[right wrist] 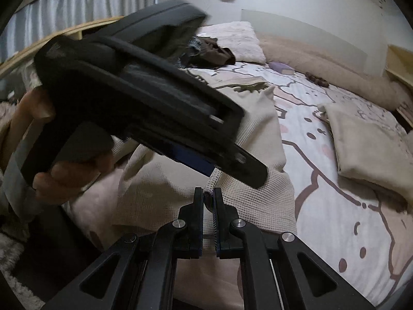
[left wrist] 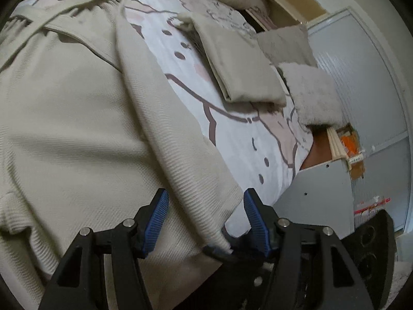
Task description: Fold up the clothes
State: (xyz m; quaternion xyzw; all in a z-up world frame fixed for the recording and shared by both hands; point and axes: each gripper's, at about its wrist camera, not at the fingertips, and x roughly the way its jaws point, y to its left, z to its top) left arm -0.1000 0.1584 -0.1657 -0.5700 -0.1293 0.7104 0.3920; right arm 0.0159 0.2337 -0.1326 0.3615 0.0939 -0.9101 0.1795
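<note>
A cream waffle-knit garment (left wrist: 77, 118) lies spread on the patterned bed sheet (left wrist: 232, 139). My left gripper (left wrist: 205, 196) is open, its blue-padded jaws on either side of the garment's folded edge near a corner. In the right wrist view the same garment (right wrist: 255, 139) lies ahead, and my right gripper (right wrist: 208, 193) is shut on its corner. The left gripper body, held by a hand, hangs just above and in front of the right gripper, touching or nearly touching the same cloth corner.
A folded beige cloth (left wrist: 240, 64) (right wrist: 371, 144) lies on the sheet to the right. Fluffy pillows (left wrist: 312, 95) and a long bolster (right wrist: 322, 62) sit along the bed edge. Dark clothes (right wrist: 214, 51) lie near a pillow. Grey cabinet (left wrist: 361, 82) beside the bed.
</note>
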